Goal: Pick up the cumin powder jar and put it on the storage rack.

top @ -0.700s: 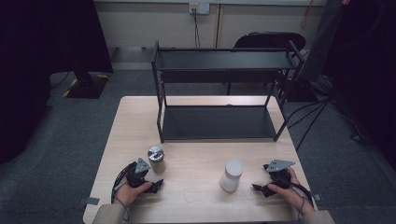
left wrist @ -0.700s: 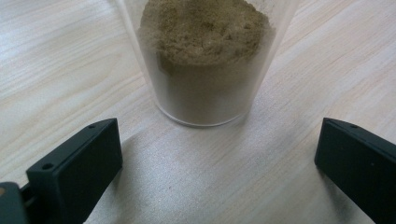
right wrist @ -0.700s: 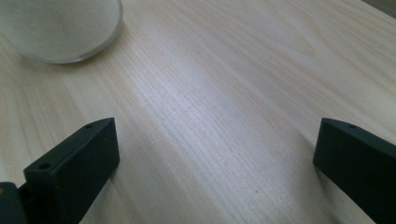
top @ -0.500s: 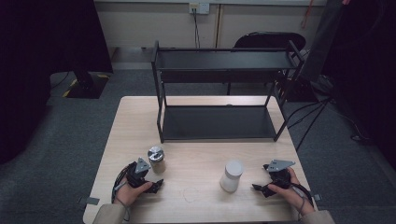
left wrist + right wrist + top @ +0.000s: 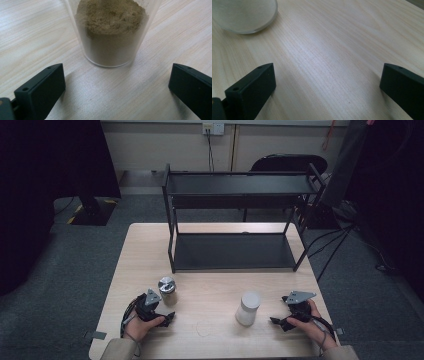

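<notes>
A clear jar of brown powder with a silver lid (image 5: 167,290) stands on the wooden table (image 5: 215,285) at the front left. My left gripper (image 5: 170,316) rests just before it, open; in the left gripper view the jar (image 5: 112,32) stands a little beyond the wide-apart jaws. A white jar with a white lid (image 5: 248,308) stands at the front right. My right gripper (image 5: 278,322) lies to its right, open, pointing at it; the right gripper view has the white jar's base (image 5: 244,15) at the upper left, outside the jaws.
A black two-level metal rack (image 5: 235,215) stands on the back half of the table, both shelves bare. A black chair (image 5: 287,165) sits behind it. Cables run along the floor at the right.
</notes>
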Tool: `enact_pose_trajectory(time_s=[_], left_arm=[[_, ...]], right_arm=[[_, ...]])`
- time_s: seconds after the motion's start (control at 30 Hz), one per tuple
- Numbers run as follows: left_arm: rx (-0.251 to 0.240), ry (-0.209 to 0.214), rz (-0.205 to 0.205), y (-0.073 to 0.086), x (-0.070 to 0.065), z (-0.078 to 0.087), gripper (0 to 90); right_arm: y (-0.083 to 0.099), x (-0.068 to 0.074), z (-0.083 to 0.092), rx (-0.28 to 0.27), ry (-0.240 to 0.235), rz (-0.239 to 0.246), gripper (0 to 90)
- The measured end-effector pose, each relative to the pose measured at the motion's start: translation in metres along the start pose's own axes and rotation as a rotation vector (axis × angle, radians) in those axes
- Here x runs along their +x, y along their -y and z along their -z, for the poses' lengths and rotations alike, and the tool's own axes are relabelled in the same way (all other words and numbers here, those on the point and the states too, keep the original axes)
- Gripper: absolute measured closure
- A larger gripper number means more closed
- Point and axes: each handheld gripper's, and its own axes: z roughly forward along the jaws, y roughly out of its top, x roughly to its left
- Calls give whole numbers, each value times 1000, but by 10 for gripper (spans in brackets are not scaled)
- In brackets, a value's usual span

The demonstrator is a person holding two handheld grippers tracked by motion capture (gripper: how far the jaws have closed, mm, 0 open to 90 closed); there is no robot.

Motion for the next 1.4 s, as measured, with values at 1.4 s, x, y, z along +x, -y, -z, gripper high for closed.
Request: enact_pose_trajectory(time_s=[1.4], left_arm=[[-78, -16, 62, -24, 0, -6, 36]], right_arm=[[0, 0, 0, 0, 0, 0, 0]])
